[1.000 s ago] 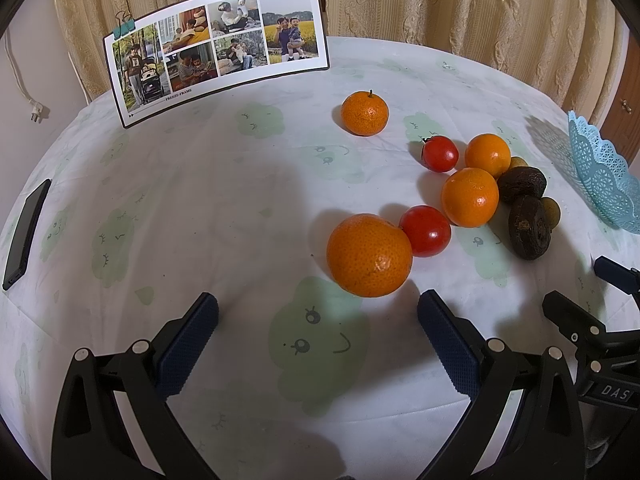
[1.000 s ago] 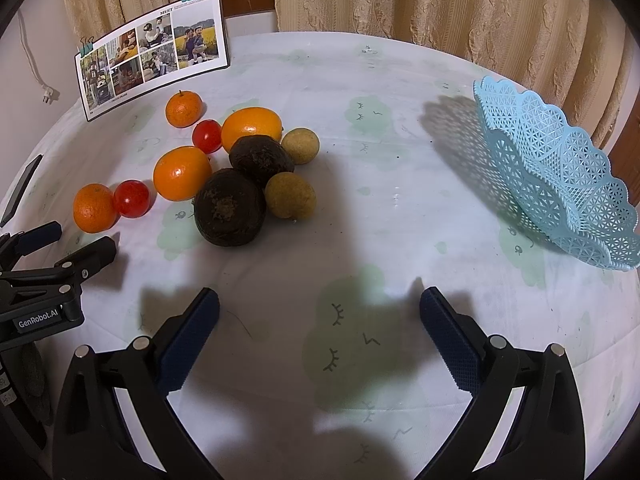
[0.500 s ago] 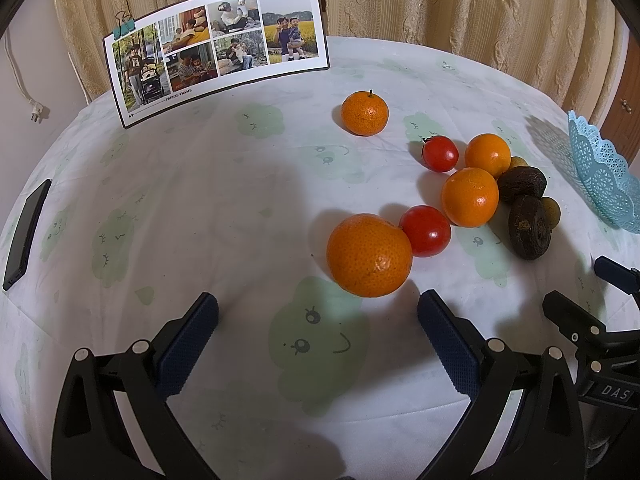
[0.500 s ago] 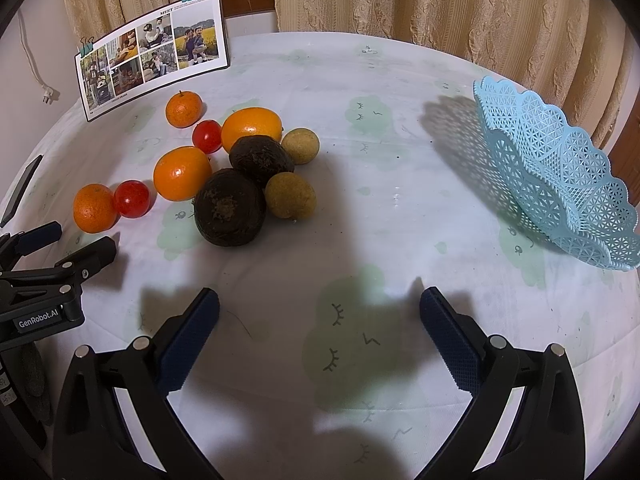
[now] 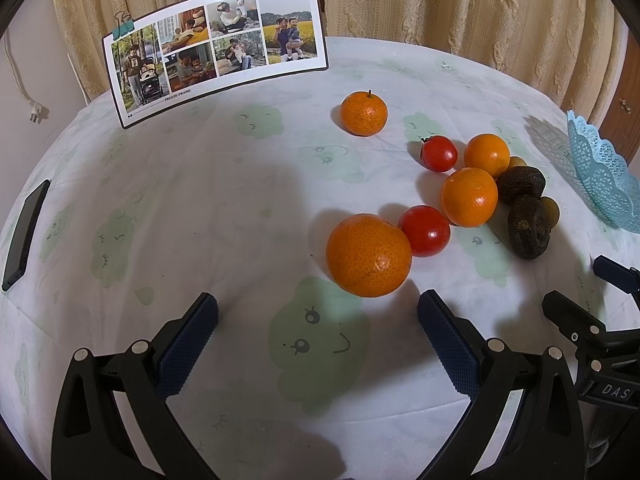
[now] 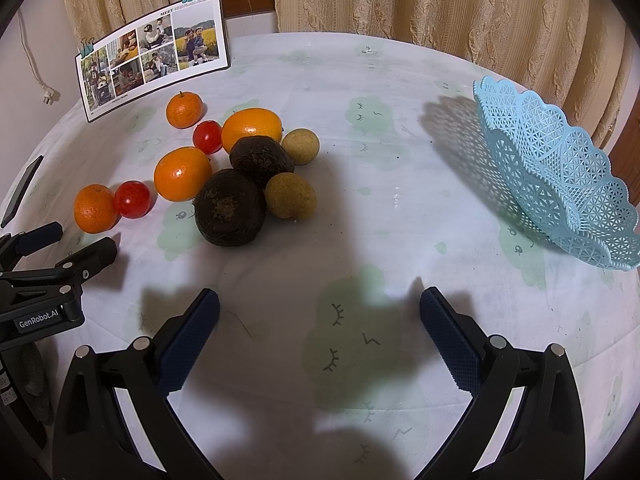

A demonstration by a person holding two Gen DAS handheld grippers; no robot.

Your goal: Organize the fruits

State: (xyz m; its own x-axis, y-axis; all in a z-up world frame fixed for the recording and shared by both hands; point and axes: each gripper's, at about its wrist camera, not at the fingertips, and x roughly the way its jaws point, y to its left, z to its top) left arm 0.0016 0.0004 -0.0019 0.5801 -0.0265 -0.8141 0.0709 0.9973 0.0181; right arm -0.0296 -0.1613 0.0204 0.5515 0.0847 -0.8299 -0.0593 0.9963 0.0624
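Comparing with a second ago, nothing moved: tabletop same, blue basket empty at right, fruits clustered left; left gripper and right gripper spread wide, empty. Task unstarted.

The left gripper and the right gripper both hover low over the near part of the table, side by side, jaws spread wide with nothing between their blue pads, each pointing toward the far side.
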